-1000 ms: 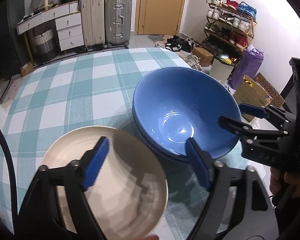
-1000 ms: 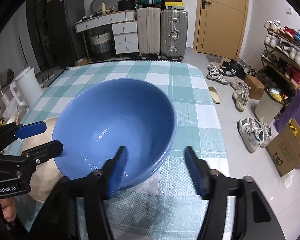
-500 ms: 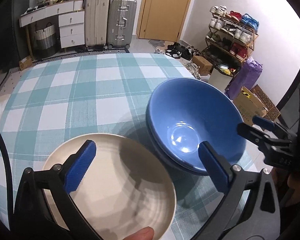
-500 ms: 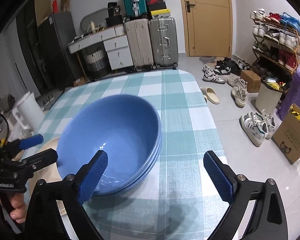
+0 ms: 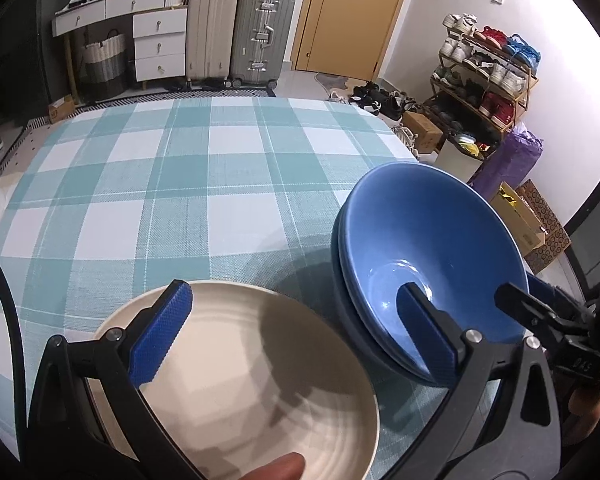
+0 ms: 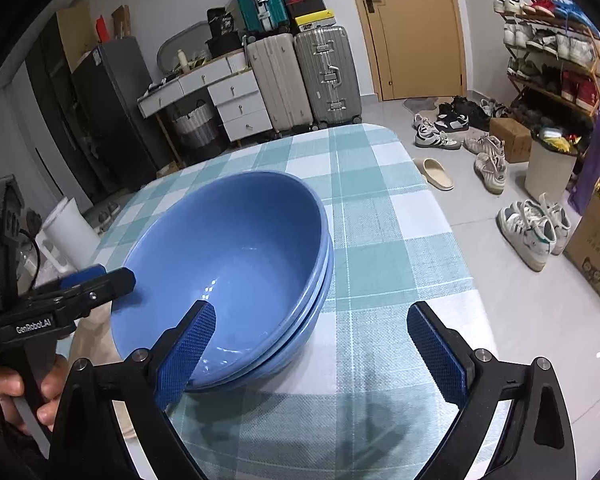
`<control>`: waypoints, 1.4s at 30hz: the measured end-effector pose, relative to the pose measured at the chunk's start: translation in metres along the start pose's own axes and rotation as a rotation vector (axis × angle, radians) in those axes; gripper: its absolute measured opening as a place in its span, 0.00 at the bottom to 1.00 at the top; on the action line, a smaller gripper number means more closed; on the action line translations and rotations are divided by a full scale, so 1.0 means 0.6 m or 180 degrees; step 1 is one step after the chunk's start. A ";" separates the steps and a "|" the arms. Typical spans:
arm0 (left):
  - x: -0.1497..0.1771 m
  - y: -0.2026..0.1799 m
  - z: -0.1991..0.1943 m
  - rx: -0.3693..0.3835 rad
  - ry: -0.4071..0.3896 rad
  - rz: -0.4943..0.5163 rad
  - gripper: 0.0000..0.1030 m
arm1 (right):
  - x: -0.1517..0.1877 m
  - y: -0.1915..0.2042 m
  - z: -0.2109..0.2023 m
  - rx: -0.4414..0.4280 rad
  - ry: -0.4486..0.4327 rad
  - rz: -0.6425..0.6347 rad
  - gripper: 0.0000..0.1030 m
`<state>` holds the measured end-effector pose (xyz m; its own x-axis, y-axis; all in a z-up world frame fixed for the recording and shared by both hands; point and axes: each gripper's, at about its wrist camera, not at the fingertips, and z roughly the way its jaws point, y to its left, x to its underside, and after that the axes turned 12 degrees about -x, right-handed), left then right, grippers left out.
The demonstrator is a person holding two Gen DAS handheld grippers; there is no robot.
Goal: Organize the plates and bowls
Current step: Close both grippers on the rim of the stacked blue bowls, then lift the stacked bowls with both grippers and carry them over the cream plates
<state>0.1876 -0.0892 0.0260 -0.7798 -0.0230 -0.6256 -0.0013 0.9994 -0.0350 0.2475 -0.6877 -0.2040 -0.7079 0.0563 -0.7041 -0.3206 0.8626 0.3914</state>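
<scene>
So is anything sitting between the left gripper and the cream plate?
Nothing visible. The left gripper is open right over the cream plate, with no object between. The stacked blue bowls sit off to its right on the checked tablecloth.

Table (image 5: 228,184) under a teal-and-white checked cloth (image 6: 380,248), rounded at the far corners. Directly on the cloth, two things, both close to the near edge. Toward the near right corner, a stack of blue bowls (image 5: 428,264), nested one inside another, top one empty and glossy; exact count hard to tell. Just beside the stack on its left, a cream plate (image 5: 260,384) with faint ridged rings, flat on the cloth, near rim out of view past the near edge of the left wrist view. Far half of the cloth bare.
</scene>
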 end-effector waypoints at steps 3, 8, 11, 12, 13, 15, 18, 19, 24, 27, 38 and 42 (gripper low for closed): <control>-0.002 -0.004 0.010 0.0040 0.0054 0.0000 0.98 | 0.000 -0.014 0.005 -0.0145 -0.0007 0.0163 0.95; -0.004 -0.014 0.025 0.0090 0.0097 0.0062 0.91 | 0.000 -0.028 0.013 -0.0240 0.0001 0.0264 0.91; -0.005 -0.019 0.033 0.0146 0.0135 0.0064 0.82 | 0.002 -0.032 0.022 -0.0358 0.0058 0.0297 0.82; -0.005 -0.021 0.036 0.0163 0.0146 0.0062 0.81 | 0.002 -0.033 0.024 -0.0387 0.0063 0.0311 0.82; -0.005 -0.022 0.038 0.0173 0.0153 0.0056 0.78 | 0.001 -0.034 0.026 -0.0398 0.0061 0.0313 0.82; -0.005 -0.023 0.040 0.0209 0.0163 0.0040 0.74 | 0.001 -0.033 0.028 -0.0432 0.0057 0.0302 0.81; -0.005 -0.026 0.041 0.0278 0.0187 0.0026 0.67 | 0.002 -0.031 0.031 -0.0501 0.0065 0.0289 0.77; -0.005 -0.028 0.042 0.0293 0.0192 0.0035 0.64 | 0.002 -0.031 0.032 -0.0522 0.0067 0.0286 0.74; -0.004 -0.039 0.042 0.0372 0.0213 0.0087 0.47 | 0.003 -0.025 0.032 -0.0579 0.0081 0.0261 0.68; -0.002 -0.044 0.042 0.0418 0.0228 0.0111 0.38 | 0.004 -0.021 0.032 -0.0622 0.0084 0.0257 0.61; 0.000 -0.065 0.025 0.0397 0.0165 0.0211 0.27 | -0.002 -0.006 0.031 -0.0413 0.0065 0.0114 0.49; 0.000 -0.070 0.018 0.0354 0.0137 0.0239 0.27 | -0.004 -0.007 0.030 -0.0375 0.0065 0.0109 0.49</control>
<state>0.1945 -0.1317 0.0192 -0.8013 0.0552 -0.5958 0.1254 0.9891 -0.0770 0.2617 -0.6824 -0.2148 -0.7320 0.0735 -0.6773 -0.3668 0.7953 0.4827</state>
